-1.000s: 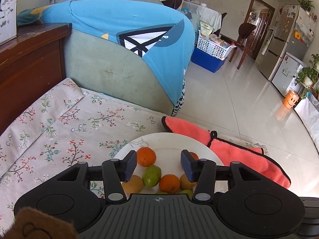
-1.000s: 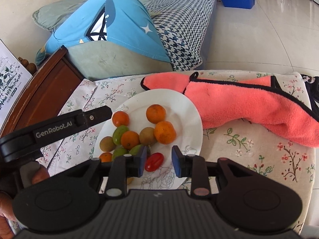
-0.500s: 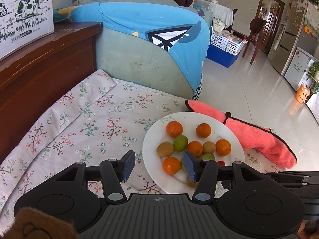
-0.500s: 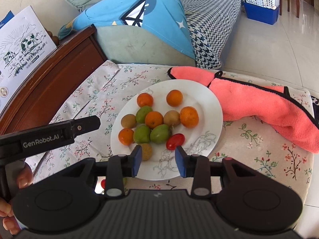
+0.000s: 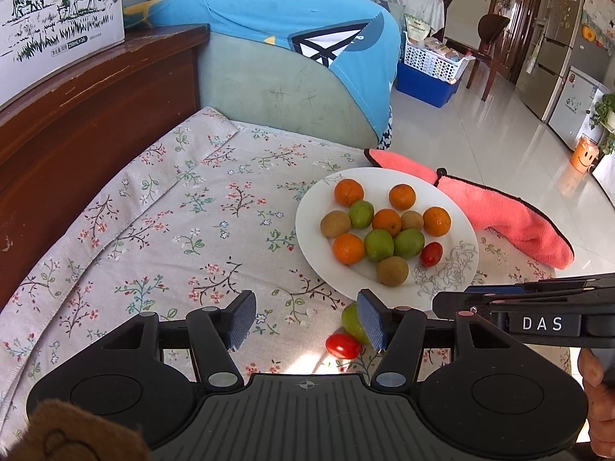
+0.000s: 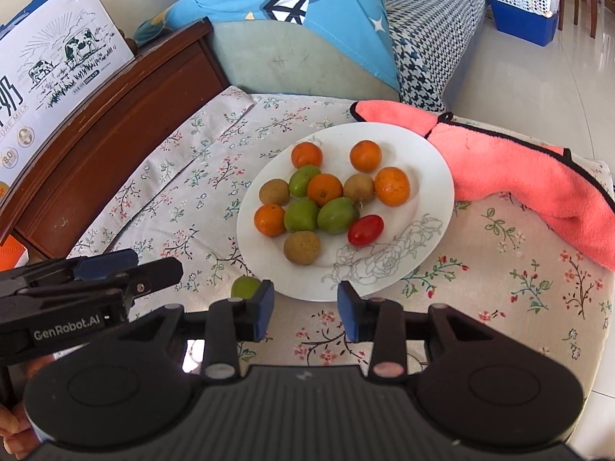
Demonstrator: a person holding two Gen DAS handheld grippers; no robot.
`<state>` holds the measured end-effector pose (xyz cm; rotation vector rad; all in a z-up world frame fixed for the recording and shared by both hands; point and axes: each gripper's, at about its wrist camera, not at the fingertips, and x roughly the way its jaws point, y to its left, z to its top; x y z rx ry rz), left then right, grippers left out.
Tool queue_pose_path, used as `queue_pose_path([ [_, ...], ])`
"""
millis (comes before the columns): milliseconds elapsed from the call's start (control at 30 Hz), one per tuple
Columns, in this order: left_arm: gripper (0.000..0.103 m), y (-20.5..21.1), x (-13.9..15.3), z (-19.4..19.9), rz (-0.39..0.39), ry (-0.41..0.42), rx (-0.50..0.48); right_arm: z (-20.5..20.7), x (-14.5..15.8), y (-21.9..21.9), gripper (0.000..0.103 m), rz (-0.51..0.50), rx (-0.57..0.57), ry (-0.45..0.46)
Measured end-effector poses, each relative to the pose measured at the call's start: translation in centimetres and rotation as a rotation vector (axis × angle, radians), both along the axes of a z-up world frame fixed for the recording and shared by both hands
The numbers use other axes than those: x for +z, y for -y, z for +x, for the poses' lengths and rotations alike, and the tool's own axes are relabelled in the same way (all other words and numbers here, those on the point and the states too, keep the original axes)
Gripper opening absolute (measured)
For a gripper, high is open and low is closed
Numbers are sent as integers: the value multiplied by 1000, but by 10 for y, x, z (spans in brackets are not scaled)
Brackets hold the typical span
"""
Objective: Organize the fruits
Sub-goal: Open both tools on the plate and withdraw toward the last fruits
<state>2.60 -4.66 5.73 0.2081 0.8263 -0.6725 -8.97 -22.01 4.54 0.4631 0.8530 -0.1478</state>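
Both grippers have been drawn back from the plate (image 6: 430, 176) since a second ago. The left gripper (image 5: 303, 320) has just been opening, empty; the right gripper (image 6: 305, 309) is parted, empty. A green fruit (image 5: 351, 320) and tomato (image 5: 342, 345) lie off the plate on the cloth (image 5: 173, 230).

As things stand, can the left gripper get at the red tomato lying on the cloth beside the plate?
Probably yes. The left gripper is open and empty, and the red tomato lies just ahead on the cloth, uncovered. A green fruit touches it, so that may get nudged.
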Motion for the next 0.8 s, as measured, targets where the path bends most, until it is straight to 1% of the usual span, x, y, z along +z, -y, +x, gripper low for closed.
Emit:
queue_pose_path([
  [100,60,-1,-4,-8,21,-1,-16,-3,-1,-4,37,12,-1,-5],
  [300,62,0,-16,-22,95,8,-53,-9,-6,-13,38,56,1,-20],
  [633,66,-3,-30,-24,179,-12,-64,2,-14,-20,38,104,-1,-48],
  [800,67,-9,-34,-21,194,-22,-55,9,-21,-18,38,149,-35,-72],
])
